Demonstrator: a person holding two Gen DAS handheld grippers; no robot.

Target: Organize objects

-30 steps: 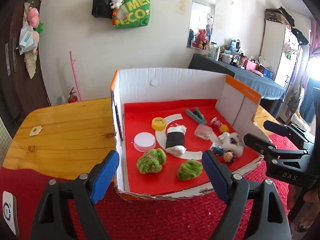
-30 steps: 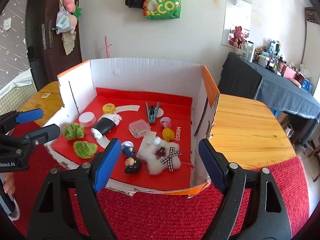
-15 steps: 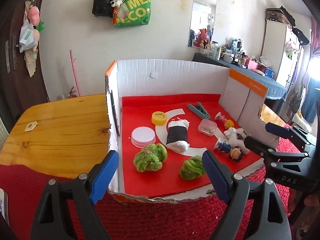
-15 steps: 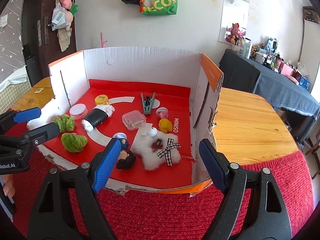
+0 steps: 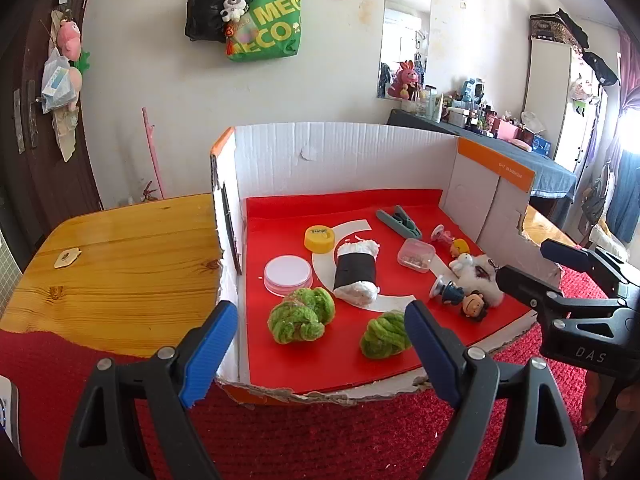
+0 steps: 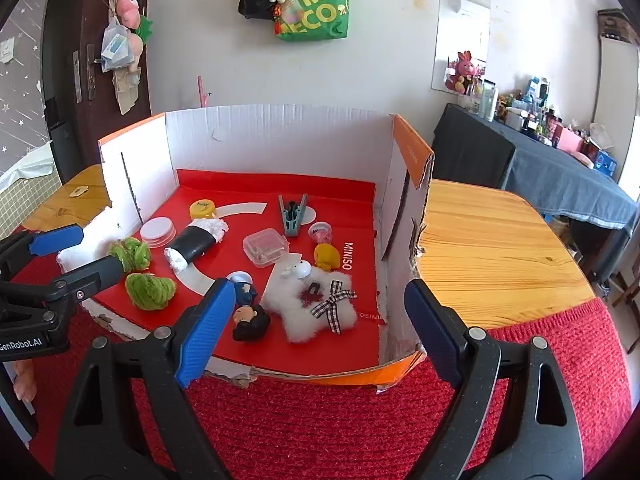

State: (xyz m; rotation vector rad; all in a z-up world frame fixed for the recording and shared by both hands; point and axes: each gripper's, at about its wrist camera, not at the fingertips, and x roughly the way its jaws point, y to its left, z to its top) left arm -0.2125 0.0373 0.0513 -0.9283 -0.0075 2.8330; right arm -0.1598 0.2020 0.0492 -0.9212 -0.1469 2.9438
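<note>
Left claw gaped empty above the box's torn front edge; two fuzzy green yarn balls lay just ahead, nearest it. Right claw was opening, nothing gripped, white fluffy plush with checked bow probably closest. Red-floored cardboard box sat on wooden counter.

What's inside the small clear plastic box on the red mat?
Through the lid of the clear box there are small brownish bits lying on its bottom. They are too small and blurred to identify, and the lid's glare hides part of them.
</note>
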